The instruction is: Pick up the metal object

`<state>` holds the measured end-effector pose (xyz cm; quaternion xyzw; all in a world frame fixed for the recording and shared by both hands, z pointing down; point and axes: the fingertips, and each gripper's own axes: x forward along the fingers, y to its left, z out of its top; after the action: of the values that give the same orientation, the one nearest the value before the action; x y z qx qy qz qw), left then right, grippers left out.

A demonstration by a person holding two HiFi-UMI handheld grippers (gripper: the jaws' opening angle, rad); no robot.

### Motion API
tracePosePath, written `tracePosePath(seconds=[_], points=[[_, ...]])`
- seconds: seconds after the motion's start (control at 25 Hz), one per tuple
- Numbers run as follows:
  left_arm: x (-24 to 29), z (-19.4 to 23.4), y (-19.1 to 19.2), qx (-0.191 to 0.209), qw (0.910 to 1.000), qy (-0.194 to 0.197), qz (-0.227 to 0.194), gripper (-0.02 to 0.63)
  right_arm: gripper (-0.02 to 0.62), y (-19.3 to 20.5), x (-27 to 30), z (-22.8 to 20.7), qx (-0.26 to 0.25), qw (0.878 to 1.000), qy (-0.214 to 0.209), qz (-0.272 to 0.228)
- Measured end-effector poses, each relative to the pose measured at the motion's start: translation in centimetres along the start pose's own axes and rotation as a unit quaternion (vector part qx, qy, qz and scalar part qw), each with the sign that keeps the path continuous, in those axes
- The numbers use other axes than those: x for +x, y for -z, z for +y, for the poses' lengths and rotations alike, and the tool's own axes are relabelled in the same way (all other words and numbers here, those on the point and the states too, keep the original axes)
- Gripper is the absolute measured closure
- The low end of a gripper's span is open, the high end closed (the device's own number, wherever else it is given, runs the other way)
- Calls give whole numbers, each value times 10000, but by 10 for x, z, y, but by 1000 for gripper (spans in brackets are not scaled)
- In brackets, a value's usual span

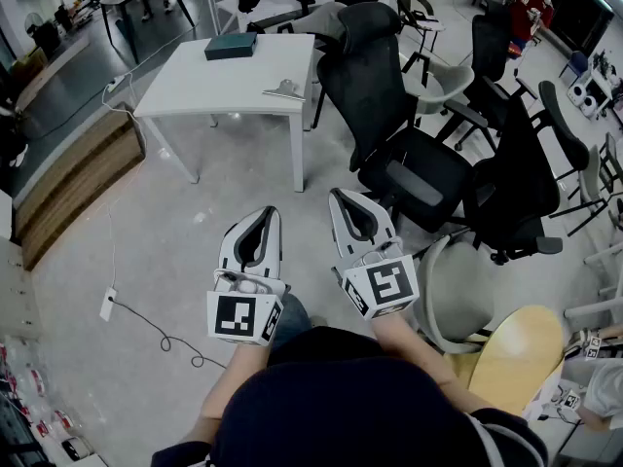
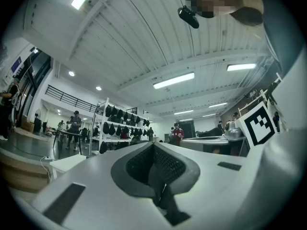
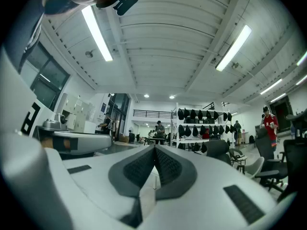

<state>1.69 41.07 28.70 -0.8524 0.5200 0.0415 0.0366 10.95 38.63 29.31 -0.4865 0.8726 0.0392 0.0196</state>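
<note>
The metal object, a small grey flat piece, lies near the front right corner of the white table, far ahead of both grippers. My left gripper and right gripper are held side by side close to the person's body, above the floor, pointing toward the table. Both are shut with nothing between the jaws. In the left gripper view the left gripper has its dark pads pressed together at the tip, and in the right gripper view so does the right gripper. Neither gripper view shows the metal object.
A dark green box lies at the table's far side. Black office chairs crowd the right; a grey chair and a yellow chair stand close by. A wooden step and a floor cable are at left.
</note>
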Motion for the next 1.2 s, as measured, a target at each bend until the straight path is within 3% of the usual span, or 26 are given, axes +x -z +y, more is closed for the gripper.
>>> tracePosePath(seconds=[0.44,0.64,0.92,1.2], points=[[77,77,36,-100,9999,48,132,581,565,43,102,-33,268,9988,-202,348],[143,138,46,-86,9996,202,177,581,503,56,188,-55,375,9977,-253,499],[231,220,63,-76,9984,465,301,581,472,79,294,-92,396,9962,-38,778],[285,264,83,-198,9960,774,404,581,462,111,349,-110,622,9926,238,1016]])
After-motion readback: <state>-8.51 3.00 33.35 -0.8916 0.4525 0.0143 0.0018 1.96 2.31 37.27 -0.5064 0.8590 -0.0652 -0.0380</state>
